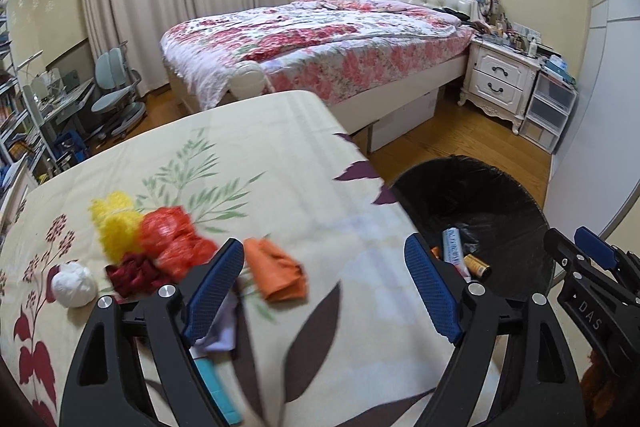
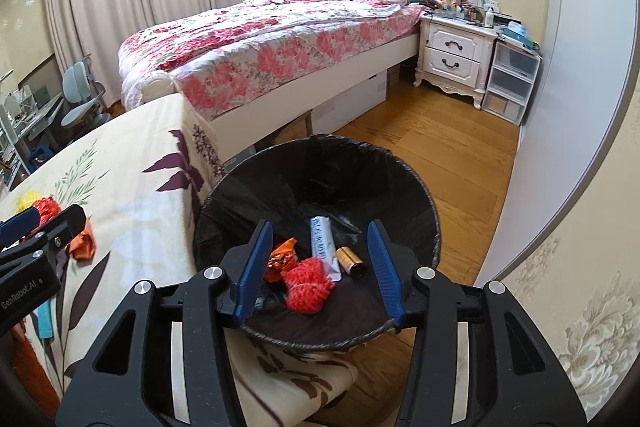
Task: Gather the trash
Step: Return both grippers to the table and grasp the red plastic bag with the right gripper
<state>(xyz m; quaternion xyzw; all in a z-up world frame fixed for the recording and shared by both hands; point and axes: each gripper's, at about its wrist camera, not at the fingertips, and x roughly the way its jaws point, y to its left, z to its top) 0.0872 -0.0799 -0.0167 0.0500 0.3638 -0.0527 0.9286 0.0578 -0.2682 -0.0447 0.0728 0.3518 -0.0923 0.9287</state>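
Cream cloth with leaf and flower prints covers the table (image 1: pixel 256 163), and that's where most of the trash still sits. Just off its right edge is the black-lined bin (image 2: pixel 316 167) on the wood floor, already holding a red net wad (image 2: pixel 306 285), an orange wrapper (image 2: pixel 282 257), a white tube (image 2: pixel 324 245) and a small brass-coloured cylinder (image 2: pixel 350 261).

My right gripper (image 2: pixel 320 267) hangs over the bin mouth with the jaws partway apart and nothing between them; the red net wad lies loose on the liner below.

My left gripper (image 1: pixel 324 287) is over the table, jaws spread wide and empty. Left on the cloth: the orange-red net bag (image 1: pixel 176 239), a yellow fluffy clump (image 1: pixel 114 223) touching it, a folded orange piece (image 1: pixel 276 271) right ahead of my left finger, a dark red scrap (image 1: pixel 136 273), a white crumpled ball (image 1: pixel 74 285), plus a white scrap (image 1: pixel 224 327) and a teal bit (image 1: pixel 218 391) half hidden under my left finger.

I reckon the step now is grabbing the next piece with the left. The orange piece is nearest, so I'd centre it between the pads, come down till the tips nearly brush the cloth, then close firmly without pinching the tablecloth too. The view is smeared, so slowing down before closing seems smart. Soft stuff squashes, so squeeze fully. The right should swing clear of the bin.
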